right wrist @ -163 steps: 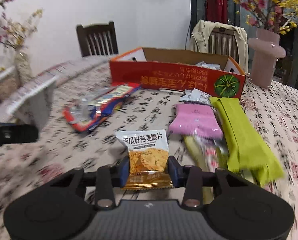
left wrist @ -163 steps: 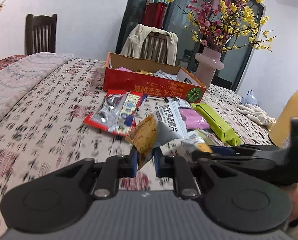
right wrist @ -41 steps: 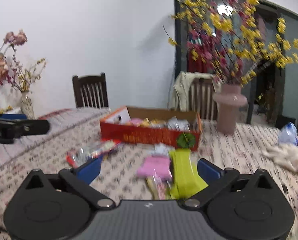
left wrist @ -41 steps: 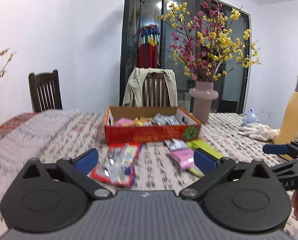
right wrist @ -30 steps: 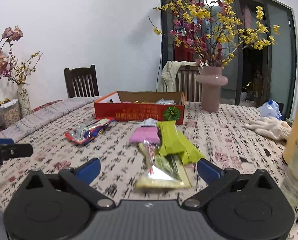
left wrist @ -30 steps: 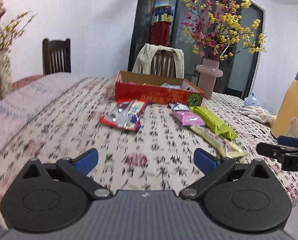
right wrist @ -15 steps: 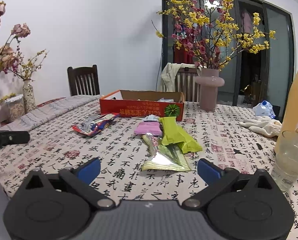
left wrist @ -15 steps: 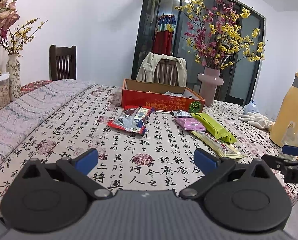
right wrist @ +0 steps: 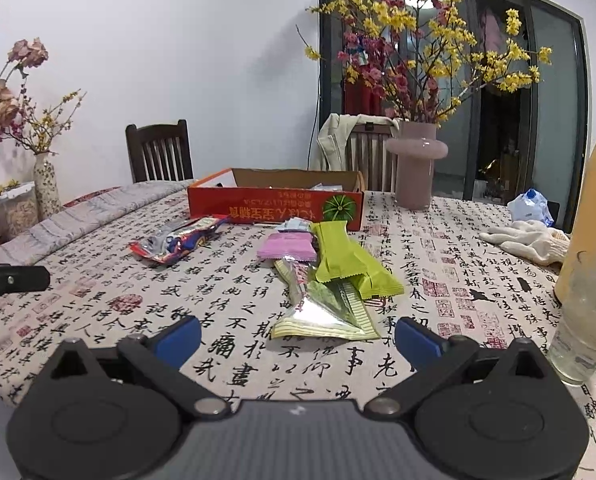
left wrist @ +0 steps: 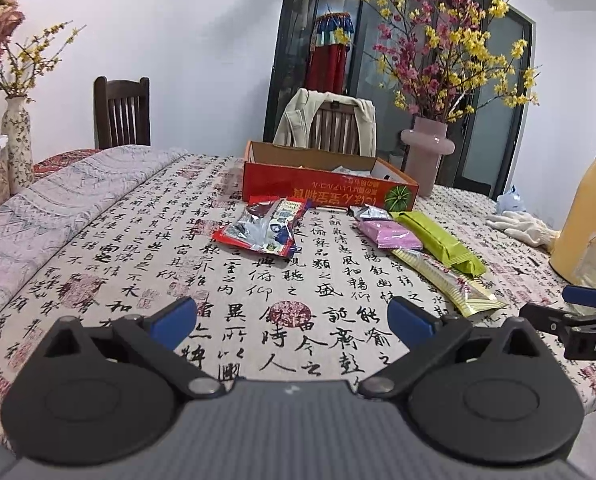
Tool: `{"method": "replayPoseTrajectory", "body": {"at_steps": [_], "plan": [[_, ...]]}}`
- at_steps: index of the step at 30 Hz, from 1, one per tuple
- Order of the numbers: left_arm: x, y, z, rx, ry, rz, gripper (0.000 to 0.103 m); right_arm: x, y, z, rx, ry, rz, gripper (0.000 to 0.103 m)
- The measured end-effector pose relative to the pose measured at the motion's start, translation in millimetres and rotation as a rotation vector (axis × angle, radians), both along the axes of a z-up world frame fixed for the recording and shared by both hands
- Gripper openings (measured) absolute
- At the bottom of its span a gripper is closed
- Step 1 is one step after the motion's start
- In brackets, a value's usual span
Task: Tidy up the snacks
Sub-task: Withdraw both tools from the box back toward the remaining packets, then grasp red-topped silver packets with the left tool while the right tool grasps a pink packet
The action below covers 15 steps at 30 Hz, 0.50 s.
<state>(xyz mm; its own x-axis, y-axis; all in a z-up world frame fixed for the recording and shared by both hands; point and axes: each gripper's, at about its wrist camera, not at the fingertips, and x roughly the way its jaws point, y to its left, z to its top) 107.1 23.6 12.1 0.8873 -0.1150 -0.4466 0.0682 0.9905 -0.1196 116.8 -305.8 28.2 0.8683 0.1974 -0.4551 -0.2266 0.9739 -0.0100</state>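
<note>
A red cardboard box (left wrist: 330,194) (right wrist: 275,208) with several snacks inside sits at the far middle of the table. In front of it lie a red and silver packet (left wrist: 263,228) (right wrist: 177,240), a pink packet (left wrist: 388,234) (right wrist: 287,248), a green packet (left wrist: 438,242) (right wrist: 346,260) and a long pale green packet (left wrist: 450,282) (right wrist: 326,304). My left gripper (left wrist: 291,320) is open and empty over the table's near edge. My right gripper (right wrist: 295,338) is open and empty too, just short of the long pale green packet. It shows at the right edge of the left wrist view (left wrist: 586,312).
A pink vase (left wrist: 426,156) (right wrist: 416,164) of flowering branches stands behind the box. White gloves (right wrist: 526,240), a yellow jug (right wrist: 594,196) and a clear glass (right wrist: 586,316) are at the right. Wooden chairs (left wrist: 121,112) stand behind the table. A folded cloth (left wrist: 57,200) covers the left side.
Both grippers let go of the snack packets they held, opened, and pulled back and down to the table's near edge. In the last half second they have barely moved.
</note>
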Motion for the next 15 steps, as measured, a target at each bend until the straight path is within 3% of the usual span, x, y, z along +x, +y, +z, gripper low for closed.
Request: {"method": "replayPoseTrajectory", "body": {"at_steps": [15], "plan": [[95.9, -8.5, -18.7, 0.036, 0.116, -0.033, 0.103, 84.5, -3.4, -23.1, 0.031, 0.081, -0.012, 0.103]]}}
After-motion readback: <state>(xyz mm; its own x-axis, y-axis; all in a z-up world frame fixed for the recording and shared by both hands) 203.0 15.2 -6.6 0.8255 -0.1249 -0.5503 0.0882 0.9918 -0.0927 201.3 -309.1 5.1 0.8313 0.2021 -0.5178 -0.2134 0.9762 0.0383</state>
